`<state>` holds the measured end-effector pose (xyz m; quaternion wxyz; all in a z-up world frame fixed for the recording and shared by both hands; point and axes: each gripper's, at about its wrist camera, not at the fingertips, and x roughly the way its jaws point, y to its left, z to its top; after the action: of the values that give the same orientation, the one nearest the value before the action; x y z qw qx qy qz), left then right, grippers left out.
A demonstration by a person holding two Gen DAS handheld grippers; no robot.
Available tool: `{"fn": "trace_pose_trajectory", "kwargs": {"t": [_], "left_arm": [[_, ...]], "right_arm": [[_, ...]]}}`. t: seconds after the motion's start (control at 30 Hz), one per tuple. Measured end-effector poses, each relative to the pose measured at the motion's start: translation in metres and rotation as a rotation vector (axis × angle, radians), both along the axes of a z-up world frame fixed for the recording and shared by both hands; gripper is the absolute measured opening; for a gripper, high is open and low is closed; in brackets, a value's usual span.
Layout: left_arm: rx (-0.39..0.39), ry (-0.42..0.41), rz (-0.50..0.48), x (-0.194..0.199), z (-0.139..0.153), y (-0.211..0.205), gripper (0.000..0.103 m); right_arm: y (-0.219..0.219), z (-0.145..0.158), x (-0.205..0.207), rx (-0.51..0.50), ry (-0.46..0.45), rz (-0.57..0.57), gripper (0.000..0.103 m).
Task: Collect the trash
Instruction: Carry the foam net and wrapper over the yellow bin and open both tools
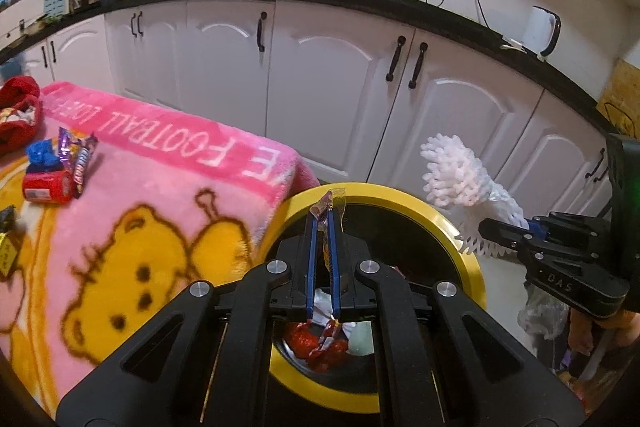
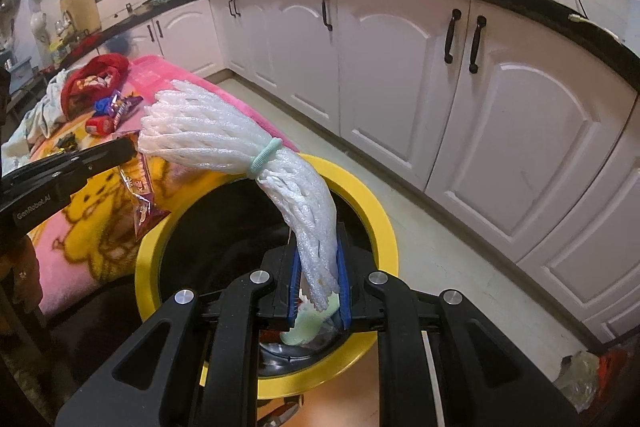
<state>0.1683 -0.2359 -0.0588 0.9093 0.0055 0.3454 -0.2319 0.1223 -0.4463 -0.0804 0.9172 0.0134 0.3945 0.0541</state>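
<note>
While both hands hang over the yellow-rimmed bin, we see the left tongs closed flat on one thin snack wrapper, whose long axis runs along the fingers: its top end pokes out past the fingertips and its crumpled red end hangs below the pads over the bin's mouth. From the right wrist view the same wrapper dangles beside the bin's rim. Our right tongs are closed on one white foam fruit net, gripped at its near end; the net rises away from the pads, bends over toward the pink blanket and flares at its far end, with one pale green band cinched around its middle. Inside the black-lined bin we make out red crumpled wrapping, some white paper and a pale green piece; we cannot count the pieces. On the pink bear-print blanket covering the table lie one red can, one blue crumpled scrap and one purple candy wrapper, close together. One red cloth item sits at the far edge.
</note>
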Motion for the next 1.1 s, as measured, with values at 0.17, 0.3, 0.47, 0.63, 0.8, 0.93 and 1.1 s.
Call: {"fn": "trace_pose_trajectory", "kwargs": {"t": [0.17,0.3,0.47,0.63,0.8,0.93,1.1], "left_arm": [[0.008,0.013,-0.028,0.002,-0.008,-0.009,0.002],[0.010,0.026,-0.037,0.004,-0.016,-0.013,0.002],[0.020,0.043,-0.040,0.006,-0.026,-0.015,0.002],[0.020,0.072,-0.033,0.008,-0.034,-0.011,0.003],[0.020,0.094,-0.025,0.009,-0.039,-0.008,0.007],[0.021,0.103,-0.017,0.009,-0.041,-0.005,0.024],[0.016,0.106,-0.007,0.008,-0.038,0.001,0.038]], "right_arm": [[-0.001,-0.010,0.005,0.014,0.034,-0.010,0.015],[-0.003,-0.019,0.006,0.023,0.061,-0.016,0.015],[-0.003,-0.028,0.009,0.055,0.090,-0.021,0.017],[0.003,-0.034,0.011,0.061,0.109,-0.014,0.019],[0.002,-0.036,0.011,0.076,0.117,-0.016,0.036],[0.000,-0.034,0.011,0.078,0.110,-0.022,0.037],[-0.003,-0.028,0.010,0.081,0.092,-0.028,0.039]]}}
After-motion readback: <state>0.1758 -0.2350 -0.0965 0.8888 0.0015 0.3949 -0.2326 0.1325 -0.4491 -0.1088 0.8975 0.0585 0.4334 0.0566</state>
